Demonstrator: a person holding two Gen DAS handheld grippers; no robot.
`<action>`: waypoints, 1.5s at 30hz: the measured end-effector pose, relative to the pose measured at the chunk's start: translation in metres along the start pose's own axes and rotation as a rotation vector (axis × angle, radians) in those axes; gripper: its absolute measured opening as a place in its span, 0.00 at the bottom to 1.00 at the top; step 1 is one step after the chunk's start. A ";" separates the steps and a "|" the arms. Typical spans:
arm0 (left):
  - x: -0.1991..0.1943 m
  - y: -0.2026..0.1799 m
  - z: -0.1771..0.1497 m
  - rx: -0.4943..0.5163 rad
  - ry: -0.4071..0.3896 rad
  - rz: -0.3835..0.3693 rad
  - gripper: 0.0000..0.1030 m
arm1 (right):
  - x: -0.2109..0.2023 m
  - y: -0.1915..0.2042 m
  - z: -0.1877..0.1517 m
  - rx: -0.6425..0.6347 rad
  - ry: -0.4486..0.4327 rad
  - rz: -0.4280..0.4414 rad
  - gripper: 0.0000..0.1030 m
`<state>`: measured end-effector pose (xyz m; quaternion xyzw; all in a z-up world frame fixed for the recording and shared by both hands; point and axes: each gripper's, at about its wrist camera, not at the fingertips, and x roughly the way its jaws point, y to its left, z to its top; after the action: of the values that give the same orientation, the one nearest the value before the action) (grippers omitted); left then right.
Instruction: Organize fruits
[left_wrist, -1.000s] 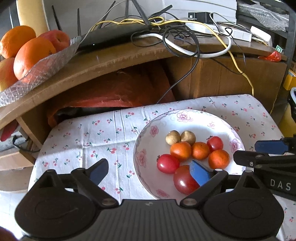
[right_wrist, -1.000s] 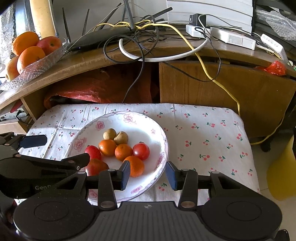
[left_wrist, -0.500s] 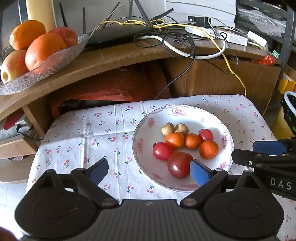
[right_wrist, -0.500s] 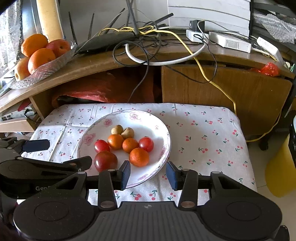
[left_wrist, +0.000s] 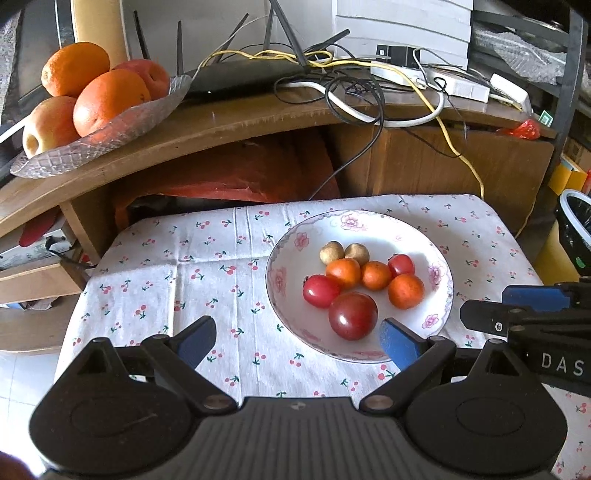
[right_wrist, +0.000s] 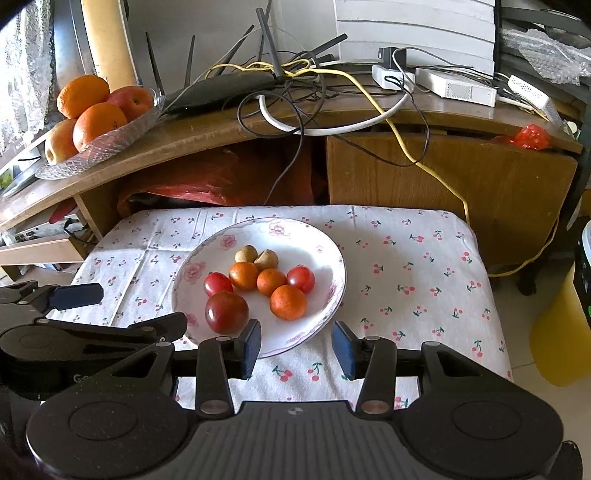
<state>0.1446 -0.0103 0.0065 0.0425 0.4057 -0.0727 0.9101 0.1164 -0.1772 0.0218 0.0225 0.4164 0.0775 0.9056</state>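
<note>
Eight small fruits heaped on white floral-rimmed ceramic plate (right_wrist: 334, 291), resting on cherry-print cloth (right_wrist: 406, 266). Large dark-red tomato (left_wrist: 353, 315) just ahead of spread, empty left gripper (left_wrist: 297, 341), nearest its right finger. Right gripper (right_wrist: 296, 346) likewise parted, empty, hovering at plate's near rim.

Left wrist view: from the near left, low over the cloth-covered table (left_wrist: 221, 266), facing far toward the wooden shelf (left_wrist: 258, 122). Right wrist view: from the near right, slightly higher, facing the same way. Shared by both: the flowered plate (left_wrist: 291, 254) (right_wrist: 332, 258), glass fruit dish (left_wrist: 122, 129) (right_wrist: 107, 147), cable tangle.
</note>
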 end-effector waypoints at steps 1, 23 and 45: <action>-0.001 0.000 -0.001 -0.001 0.000 -0.001 1.00 | -0.001 0.001 -0.001 0.001 0.001 0.002 0.39; -0.049 -0.007 -0.037 -0.033 -0.045 0.013 1.00 | -0.046 0.010 -0.034 0.002 -0.013 0.035 0.39; -0.102 -0.021 -0.085 -0.038 -0.057 0.037 1.00 | -0.097 0.021 -0.079 0.021 -0.006 0.077 0.39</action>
<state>0.0113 -0.0094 0.0256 0.0304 0.3799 -0.0493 0.9232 -0.0086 -0.1739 0.0453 0.0483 0.4132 0.1079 0.9030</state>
